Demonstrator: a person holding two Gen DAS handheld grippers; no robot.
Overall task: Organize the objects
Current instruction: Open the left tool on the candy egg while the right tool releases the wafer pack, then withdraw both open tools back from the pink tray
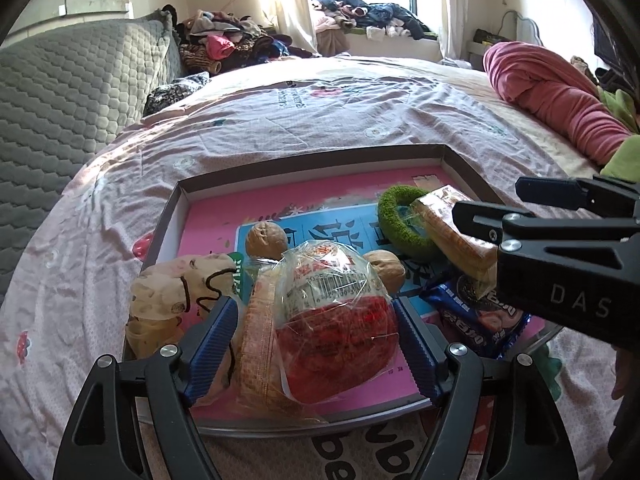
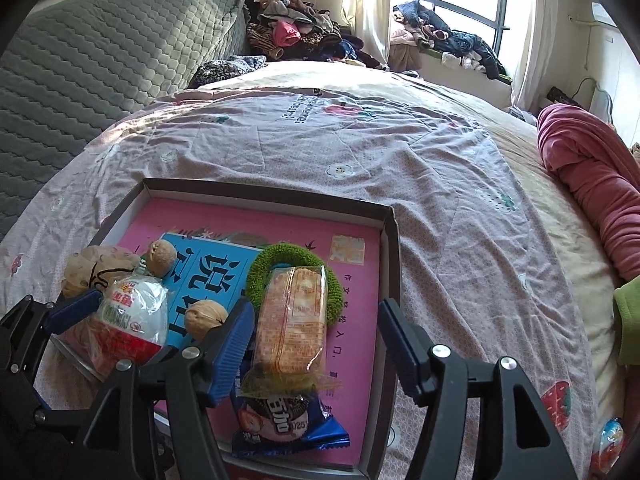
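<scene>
A shallow box tray [image 1: 304, 160] with a pink bottom lies on the bed. My left gripper [image 1: 316, 340] is open around a red-and-white wrapped snack [image 1: 332, 320] that rests in the tray. My right gripper [image 2: 316, 344] is open, its fingers either side of a clear-wrapped cracker pack [image 2: 292, 320] that lies partly on a green fuzzy ring [image 2: 296, 252] and a blue cookie packet [image 2: 280, 420]. Two walnuts [image 1: 266, 240] [image 1: 384, 270] and a beige drawstring pouch [image 1: 176, 292] also sit in the tray.
The bedsheet [image 1: 300, 120] beyond the tray is wrinkled. A grey quilted cushion [image 1: 72, 92] stands at the left and a rolled pink blanket [image 1: 552, 96] lies at the right. Clothes are piled at the back [image 1: 228, 40]. A small wrapped item [image 2: 608, 444] lies on the bed's near right.
</scene>
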